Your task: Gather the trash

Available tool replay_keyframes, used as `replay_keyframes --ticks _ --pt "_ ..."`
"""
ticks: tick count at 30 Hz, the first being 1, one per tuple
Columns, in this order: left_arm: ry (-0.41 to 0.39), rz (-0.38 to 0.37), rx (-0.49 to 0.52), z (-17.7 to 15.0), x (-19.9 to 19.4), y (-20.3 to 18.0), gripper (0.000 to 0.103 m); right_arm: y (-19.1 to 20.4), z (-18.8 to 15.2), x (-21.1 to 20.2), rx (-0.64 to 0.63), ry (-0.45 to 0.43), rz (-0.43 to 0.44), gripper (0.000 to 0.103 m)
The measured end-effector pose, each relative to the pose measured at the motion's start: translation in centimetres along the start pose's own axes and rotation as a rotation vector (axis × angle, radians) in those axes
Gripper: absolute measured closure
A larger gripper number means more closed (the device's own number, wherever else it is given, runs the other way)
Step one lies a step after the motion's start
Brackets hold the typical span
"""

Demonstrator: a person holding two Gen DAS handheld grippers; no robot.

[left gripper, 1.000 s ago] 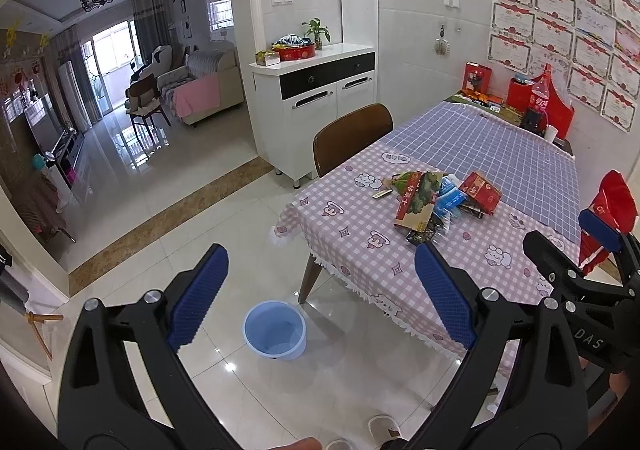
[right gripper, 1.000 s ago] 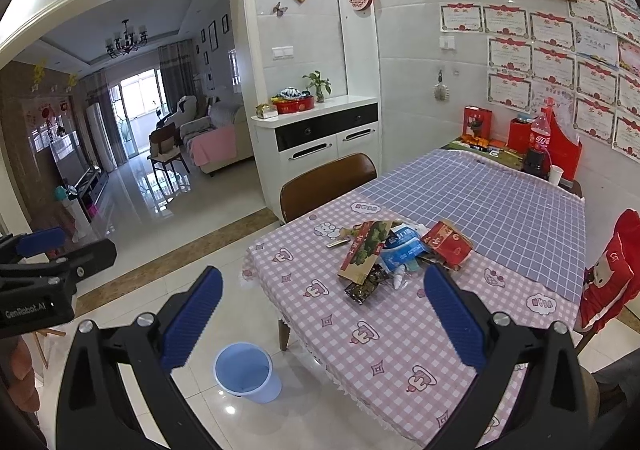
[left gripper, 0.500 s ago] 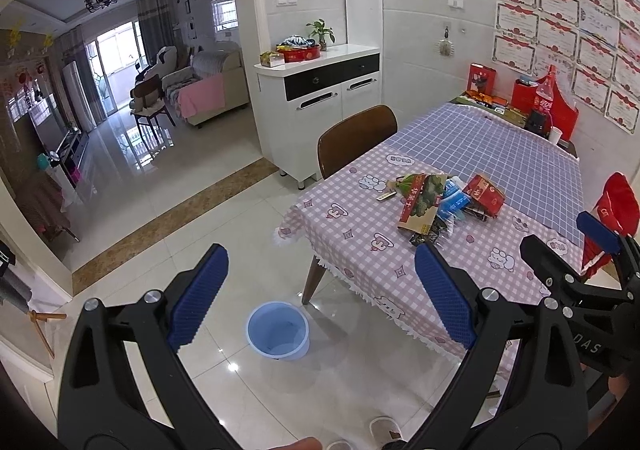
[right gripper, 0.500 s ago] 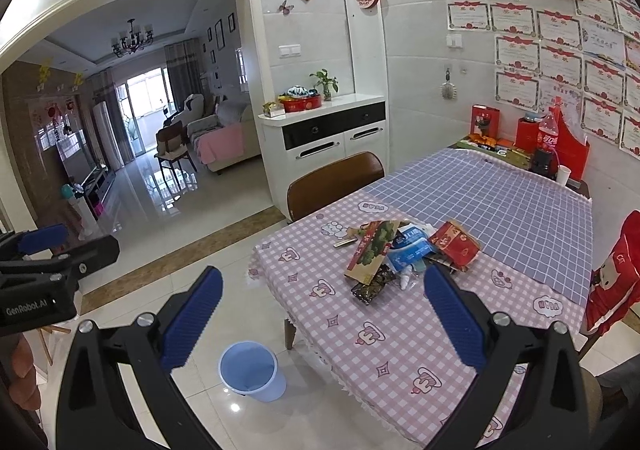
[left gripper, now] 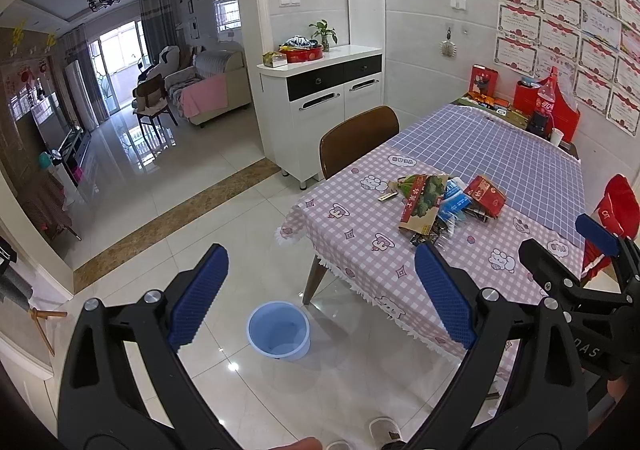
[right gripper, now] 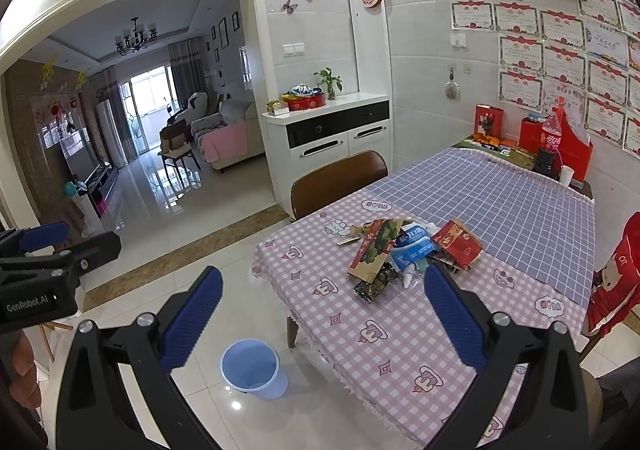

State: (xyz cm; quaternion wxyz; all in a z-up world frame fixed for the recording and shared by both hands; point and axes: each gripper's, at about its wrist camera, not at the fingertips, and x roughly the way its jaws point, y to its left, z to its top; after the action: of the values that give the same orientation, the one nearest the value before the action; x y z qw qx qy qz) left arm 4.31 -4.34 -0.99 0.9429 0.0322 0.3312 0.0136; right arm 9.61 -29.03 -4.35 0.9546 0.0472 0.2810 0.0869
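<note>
A pile of trash lies on the pink checked tablecloth: a green-and-red wrapper, a blue-white pack, a red box and dark wrappers. It also shows in the right wrist view. A light blue bin stands on the floor by the table's corner, and shows in the right wrist view too. My left gripper is open and empty above the floor, short of the table. My right gripper is open and empty, well short of the trash.
A brown chair is tucked at the table's far side. A white cabinet stands behind it. A red chair cover is at the right. Bottles and red boxes crowd the table's far end.
Both grippers have shifted slightly, so the table and bin sit a little further right in view. The fingers stay open and nothing was picked up.
</note>
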Motion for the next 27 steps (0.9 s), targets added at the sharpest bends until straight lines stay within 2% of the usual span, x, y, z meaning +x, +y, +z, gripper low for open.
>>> replay_keyframes --ticks 27 --pt "-0.001 0.002 0.0 -0.09 -0.12 0.19 0.011 -0.13 -0.37 -0.66 0.01 0.009 0.009 0.004"
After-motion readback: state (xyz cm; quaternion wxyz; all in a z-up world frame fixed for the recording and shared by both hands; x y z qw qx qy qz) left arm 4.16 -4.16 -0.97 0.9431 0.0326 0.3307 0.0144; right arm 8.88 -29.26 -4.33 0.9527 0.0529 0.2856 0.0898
